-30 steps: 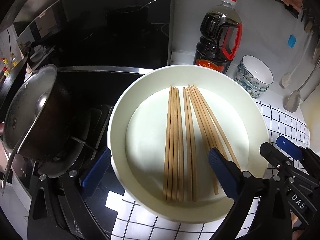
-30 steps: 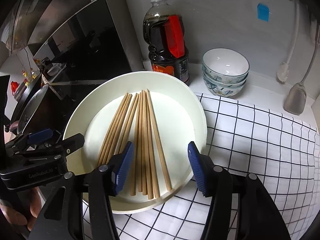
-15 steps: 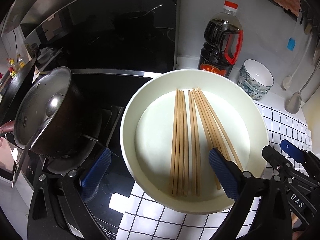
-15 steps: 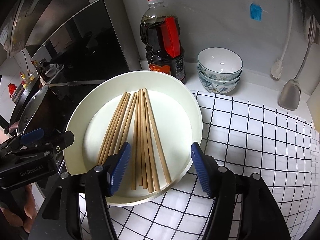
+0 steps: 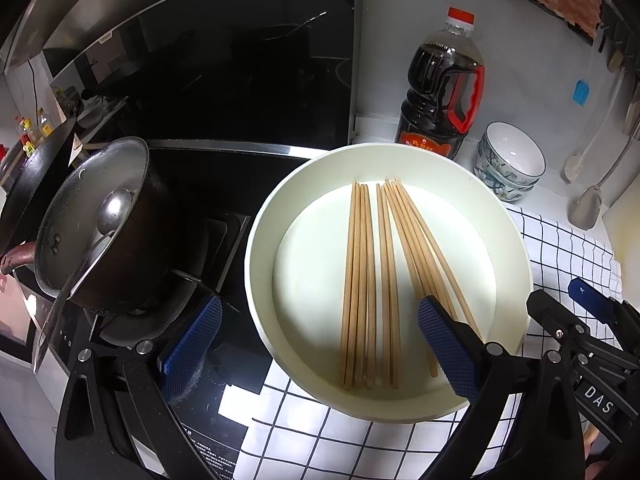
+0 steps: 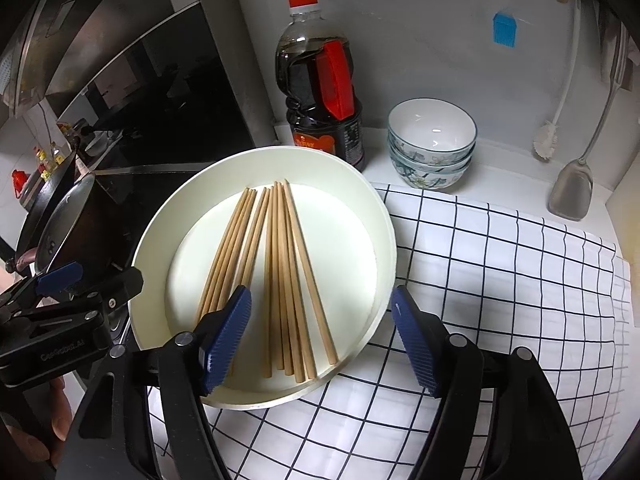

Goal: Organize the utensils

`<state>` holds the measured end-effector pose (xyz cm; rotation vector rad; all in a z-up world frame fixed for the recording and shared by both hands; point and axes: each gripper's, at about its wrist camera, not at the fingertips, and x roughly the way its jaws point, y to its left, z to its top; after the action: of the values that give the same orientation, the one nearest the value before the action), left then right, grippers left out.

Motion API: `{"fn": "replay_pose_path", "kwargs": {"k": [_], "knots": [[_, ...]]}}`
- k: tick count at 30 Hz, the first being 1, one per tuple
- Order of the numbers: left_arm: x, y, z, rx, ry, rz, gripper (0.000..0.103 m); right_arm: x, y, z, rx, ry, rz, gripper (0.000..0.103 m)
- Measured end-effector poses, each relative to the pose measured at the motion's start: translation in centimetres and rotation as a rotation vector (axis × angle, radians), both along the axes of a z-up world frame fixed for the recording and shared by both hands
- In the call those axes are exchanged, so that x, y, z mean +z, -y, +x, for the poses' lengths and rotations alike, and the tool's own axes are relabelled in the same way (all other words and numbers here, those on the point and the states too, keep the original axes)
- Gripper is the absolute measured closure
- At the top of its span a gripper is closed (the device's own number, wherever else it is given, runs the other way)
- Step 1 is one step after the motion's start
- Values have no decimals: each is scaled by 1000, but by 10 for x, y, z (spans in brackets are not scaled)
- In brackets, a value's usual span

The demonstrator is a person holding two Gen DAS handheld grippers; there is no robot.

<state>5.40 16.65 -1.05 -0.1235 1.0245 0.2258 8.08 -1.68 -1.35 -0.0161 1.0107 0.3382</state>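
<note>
My right gripper (image 6: 322, 340), blue-padded jaws just widened, hangs over the near rim of the round cream plate (image 6: 362, 196). Nothing is gripped; light wooden chopsticks (image 6: 280, 272) lie fanned on the plate, between the jaws. The plate rests on a white black-gridded cloth (image 6: 500, 280).
</note>
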Motion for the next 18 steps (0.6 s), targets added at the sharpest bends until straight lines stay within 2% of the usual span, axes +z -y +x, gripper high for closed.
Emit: {"fn": "replay_pose_path", "kwargs": {"k": [18], "knots": [[3, 2, -5, 3, -4, 1, 6, 3, 1, -2, -27, -7, -19, 30]]}}
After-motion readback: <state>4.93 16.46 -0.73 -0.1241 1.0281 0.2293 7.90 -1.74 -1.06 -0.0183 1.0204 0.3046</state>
